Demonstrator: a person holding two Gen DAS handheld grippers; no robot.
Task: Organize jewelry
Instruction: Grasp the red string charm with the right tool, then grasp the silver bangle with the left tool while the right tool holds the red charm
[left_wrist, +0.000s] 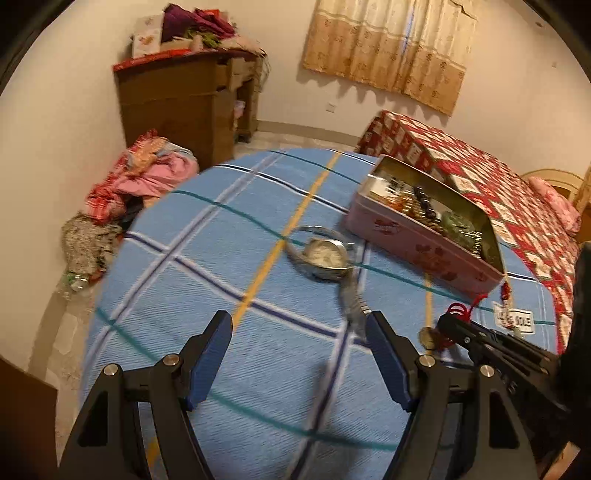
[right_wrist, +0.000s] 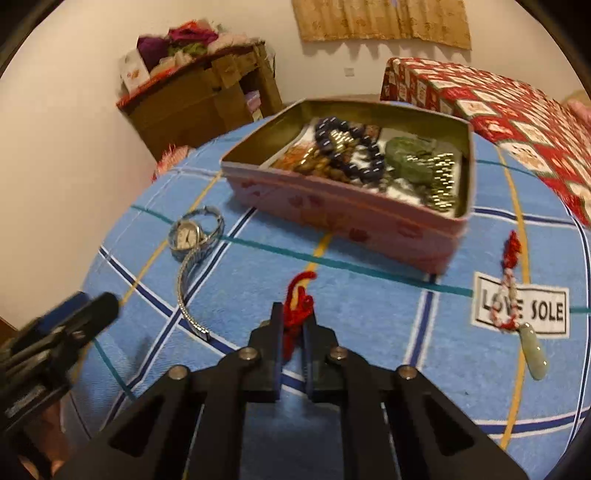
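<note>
A pink tin box with beaded bracelets and chains inside stands on the blue checked cloth; it also shows in the left wrist view. A silver wristwatch lies in front of my open, empty left gripper, its band end near the right finger. The watch also shows in the right wrist view. My right gripper is shut on a red cord, with a gold pendant hanging below in the left wrist view. A jade pendant on a red-white cord lies at right.
A "LOVE SOLE" label is sewn on the cloth. A bed with a red patterned cover stands behind right. A brown cabinet with piled clothes stands at the back wall. Clothes lie heaped on the floor.
</note>
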